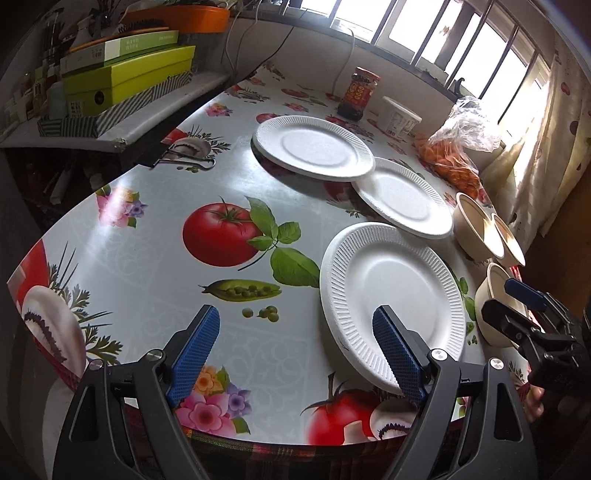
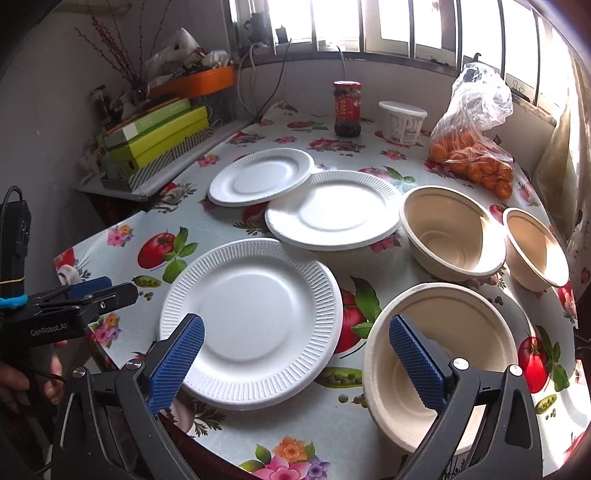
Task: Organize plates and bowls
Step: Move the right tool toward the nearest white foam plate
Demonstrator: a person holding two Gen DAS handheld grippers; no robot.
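Three white foam plates and three tan paper bowls sit on the flowery table.
The left gripper (image 1: 295, 354) and the right gripper (image 2: 295, 365) both gape wide, holding nothing; white foam plates (image 2: 251, 317) lie left, tan paper bowls (image 2: 452, 229) right.

This is a lived-in home, a dining corner by a window. The table (image 2: 236, 424) wears a glossy oilcloth printed with tomatoes, peas and flowers. At its far end stand a jar of sauce (image 2: 347, 109), a white lidded tub (image 2: 402, 122) and a plastic bag of small oranges (image 2: 476, 155). A side shelf (image 1: 155, 118) holds stacked green boxes (image 2: 155, 136), an orange tray (image 2: 199, 81) and dried twigs (image 2: 118, 48). Barred windows (image 2: 406, 26) let in daylight, with a patterned curtain (image 1: 554, 122) at one side and cables (image 2: 273, 74) trailing down the wall.
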